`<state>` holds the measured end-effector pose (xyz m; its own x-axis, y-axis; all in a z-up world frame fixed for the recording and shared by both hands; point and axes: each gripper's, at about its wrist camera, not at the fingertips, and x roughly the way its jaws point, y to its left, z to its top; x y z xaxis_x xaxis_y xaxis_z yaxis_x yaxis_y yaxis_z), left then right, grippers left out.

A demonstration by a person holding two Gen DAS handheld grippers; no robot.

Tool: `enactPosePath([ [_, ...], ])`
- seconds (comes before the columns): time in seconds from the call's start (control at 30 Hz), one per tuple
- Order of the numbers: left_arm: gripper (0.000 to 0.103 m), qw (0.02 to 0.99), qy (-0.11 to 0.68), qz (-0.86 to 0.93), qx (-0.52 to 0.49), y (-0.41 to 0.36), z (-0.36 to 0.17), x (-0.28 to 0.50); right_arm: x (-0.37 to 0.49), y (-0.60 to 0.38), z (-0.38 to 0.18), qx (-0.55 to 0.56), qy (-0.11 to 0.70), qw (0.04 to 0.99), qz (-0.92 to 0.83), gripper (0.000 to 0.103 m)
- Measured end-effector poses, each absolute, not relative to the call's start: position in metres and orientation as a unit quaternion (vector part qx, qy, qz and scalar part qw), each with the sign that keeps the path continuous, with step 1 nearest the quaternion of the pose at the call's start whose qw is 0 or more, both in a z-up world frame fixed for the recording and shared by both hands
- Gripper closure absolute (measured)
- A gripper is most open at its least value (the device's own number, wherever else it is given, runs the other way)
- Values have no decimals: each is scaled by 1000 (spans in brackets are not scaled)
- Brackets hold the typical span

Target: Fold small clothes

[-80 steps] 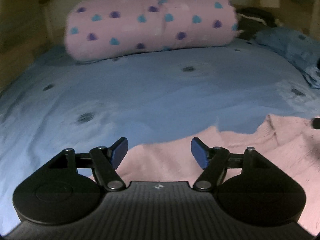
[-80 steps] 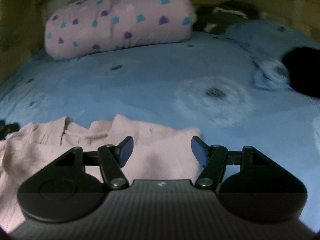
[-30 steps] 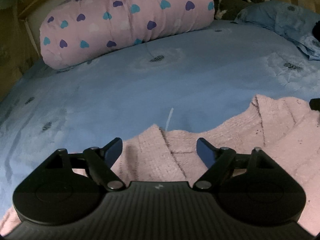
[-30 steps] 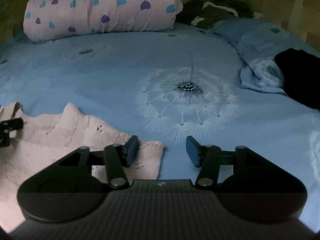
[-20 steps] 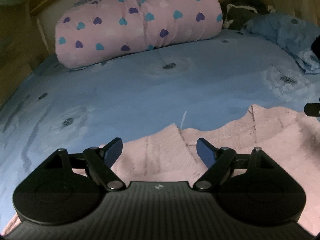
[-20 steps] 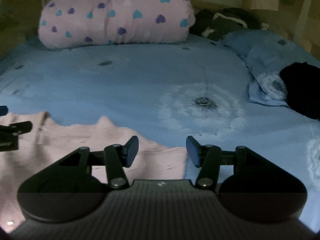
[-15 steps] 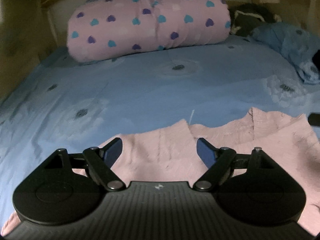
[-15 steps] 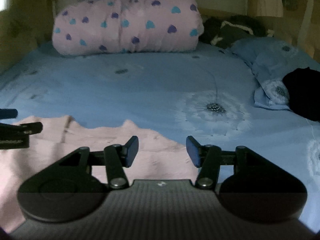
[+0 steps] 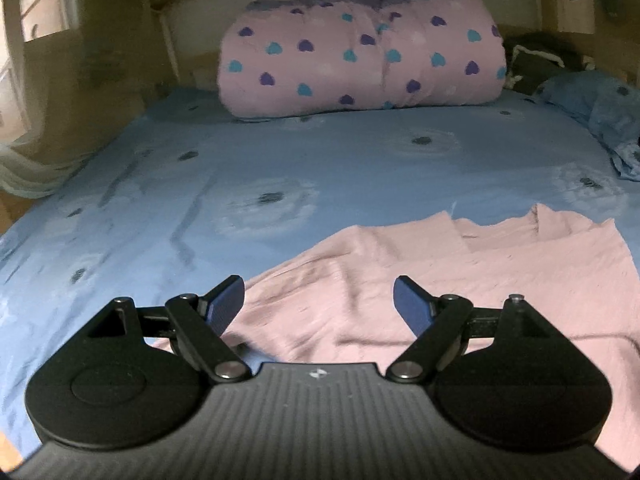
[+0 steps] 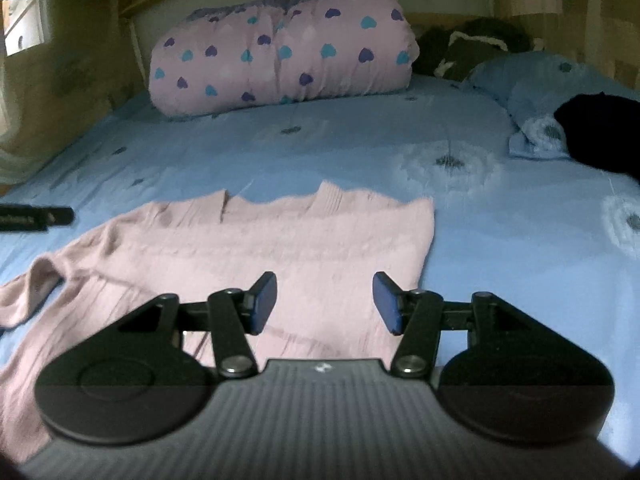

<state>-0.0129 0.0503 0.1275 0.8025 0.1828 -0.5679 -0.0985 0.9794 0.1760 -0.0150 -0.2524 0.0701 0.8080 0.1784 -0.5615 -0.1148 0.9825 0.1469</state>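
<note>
A small pink knit sweater [image 10: 256, 256] lies flat on the blue bed sheet [image 10: 360, 152], collar toward the far side; one sleeve trails off at the left. In the left wrist view the same pink sweater [image 9: 460, 280] spreads from the middle to the right edge. My left gripper [image 9: 319, 302] hovers above its left part, jaws wide open, nothing between the blue pads. My right gripper [image 10: 324, 300] hangs over the sweater's right half, open, with only air between its pads. A black tip of the left gripper [image 10: 36, 218] shows at the left edge of the right wrist view.
A rolled pink quilt with hearts [image 9: 360, 60] lies across the head of the bed. A blue pillow [image 10: 536, 84] and a black garment [image 10: 604, 136] sit at the right. Dark clothes [image 10: 468, 48] lie behind the pillow. A wooden wall [image 9: 100, 68] borders the left.
Both grippers have pulled back toward the near side and risen, so more of the sweater shows ahead of them. Their jaws have kept the same width.
</note>
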Motion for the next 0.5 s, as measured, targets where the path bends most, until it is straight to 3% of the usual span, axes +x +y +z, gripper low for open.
enactPosePath([
  [0.5, 17, 937, 313, 144, 52, 138, 146, -87, -66, -229, 57, 56, 310, 944, 99, 45],
])
